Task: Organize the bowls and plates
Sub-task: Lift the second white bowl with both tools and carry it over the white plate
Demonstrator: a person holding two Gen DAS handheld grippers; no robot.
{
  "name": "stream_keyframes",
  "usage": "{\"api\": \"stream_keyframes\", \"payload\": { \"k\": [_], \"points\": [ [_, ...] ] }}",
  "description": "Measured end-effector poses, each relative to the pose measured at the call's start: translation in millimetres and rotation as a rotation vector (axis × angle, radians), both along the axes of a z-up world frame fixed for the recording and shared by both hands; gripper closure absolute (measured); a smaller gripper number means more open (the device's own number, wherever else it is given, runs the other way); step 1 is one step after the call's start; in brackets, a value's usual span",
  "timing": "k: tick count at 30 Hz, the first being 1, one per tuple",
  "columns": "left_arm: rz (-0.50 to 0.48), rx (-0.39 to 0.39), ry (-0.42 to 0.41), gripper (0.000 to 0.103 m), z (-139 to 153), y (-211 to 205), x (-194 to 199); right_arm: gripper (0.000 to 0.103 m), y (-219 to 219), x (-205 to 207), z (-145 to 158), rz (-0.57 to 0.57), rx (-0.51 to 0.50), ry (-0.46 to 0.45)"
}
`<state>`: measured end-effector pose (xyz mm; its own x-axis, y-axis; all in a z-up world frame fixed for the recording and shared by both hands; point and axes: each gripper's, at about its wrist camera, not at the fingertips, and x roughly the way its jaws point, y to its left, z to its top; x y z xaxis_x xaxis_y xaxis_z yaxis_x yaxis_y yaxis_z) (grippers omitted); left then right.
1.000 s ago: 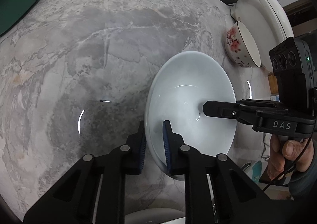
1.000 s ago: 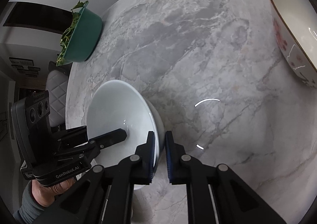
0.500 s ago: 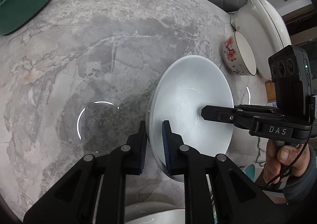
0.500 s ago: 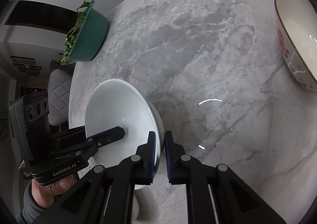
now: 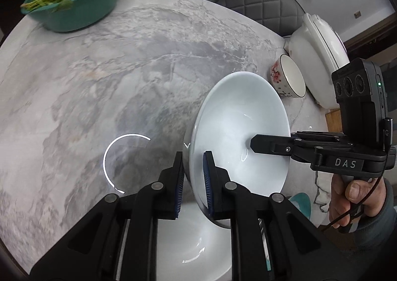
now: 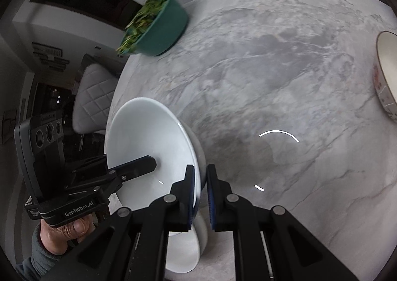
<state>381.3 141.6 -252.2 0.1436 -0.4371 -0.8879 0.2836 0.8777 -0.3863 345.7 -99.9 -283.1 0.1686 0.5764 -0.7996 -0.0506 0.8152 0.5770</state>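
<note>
Left tool (image 5: 193, 179): points steeply down at the tabletop (image 5: 104, 77); pads nearly together, clamped on the near rim of the white bowl (image 5: 238, 132), one pad outside the wall, one inside.
Right tool (image 6: 199, 196): angled down likewise; pads nearly together, pinching the opposite rim of the same bowl (image 6: 148, 142).
Right hand (image 5: 354, 196): seen from the left wrist camera at right, fingers wrapped round the handle under its tool (image 5: 250, 143), grey sleeve at the wrist.
Left hand (image 6: 65, 233): seen from the right wrist camera at lower left, gripping its handle; that tool's (image 6: 155, 164) tip reaches into the bowl's hollow.
White bowl, place: held between the two tools, clear of the tabletop.
White bowl, attitude: opening faces up, toward both cameras; round, so no long axis to note.
Below: a second white bowl (image 5: 193, 251) lies under the held one, near the tabletop's edge.
Patterned bowl (image 5: 287, 77): upright, far right, just beside a white appliance (image 5: 315, 57).
Green basin (image 5: 74, 5): holds leafy greens, at the far edge.
</note>
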Motion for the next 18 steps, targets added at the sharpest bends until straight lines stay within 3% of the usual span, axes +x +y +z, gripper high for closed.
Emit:
{"api": "stream_keyframes", "payload": {
  "k": [8, 18],
  "points": [
    [0.108, 0.011, -0.001, 0.09, 8.4, 53.7, -67.7, 0.091, 48.6, -32.4, 7.4, 0.125, -0.002, 0.0],
    [0.198, 0.01, 0.069, 0.09, -32.6, 69.4, -135.5, 0.091, 70.7, -79.0, -19.8, 0.196, -0.043, 0.065]
  ]
}}
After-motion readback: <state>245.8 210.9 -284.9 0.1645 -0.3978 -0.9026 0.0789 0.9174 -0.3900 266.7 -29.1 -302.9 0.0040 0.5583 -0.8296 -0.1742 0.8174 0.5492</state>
